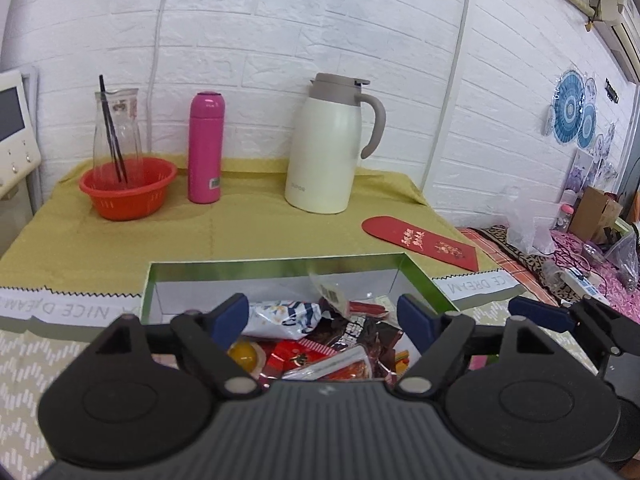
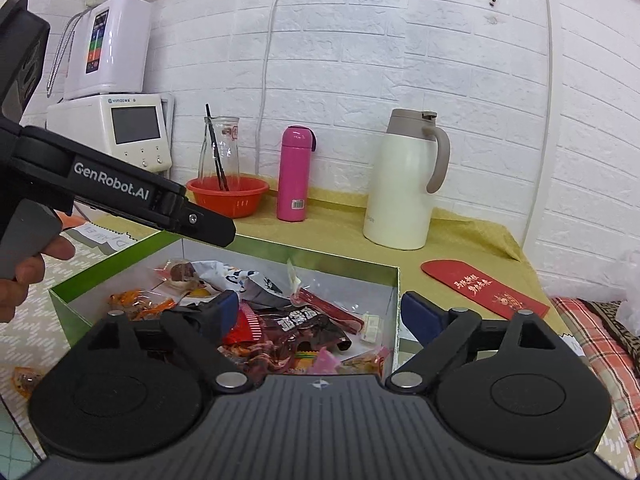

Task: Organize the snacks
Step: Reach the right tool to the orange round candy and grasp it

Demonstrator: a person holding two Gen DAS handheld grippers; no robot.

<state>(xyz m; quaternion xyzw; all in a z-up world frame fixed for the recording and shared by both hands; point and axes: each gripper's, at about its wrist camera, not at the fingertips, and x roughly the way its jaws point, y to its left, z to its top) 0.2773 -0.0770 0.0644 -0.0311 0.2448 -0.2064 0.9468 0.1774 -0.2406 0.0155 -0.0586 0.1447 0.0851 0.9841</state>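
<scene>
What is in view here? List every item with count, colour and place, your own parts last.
Box: 1, green rim, white inside, front of table.
Snack packets: many, mixed red, brown, orange, white, piled inside box.
Loose snack: 1, orange, on mat left of box.
Basket: 1, orange-red, back left.
Glass carafe: 1, clear, standing in basket, dark sticks inside.
Flask: 1, pink, beside basket.
Thermos jug: 1, cream, back centre.
Envelope: 1, red, right of box.
Left gripper: black, blue jaws open over box.
Right gripper: same, open.
</scene>
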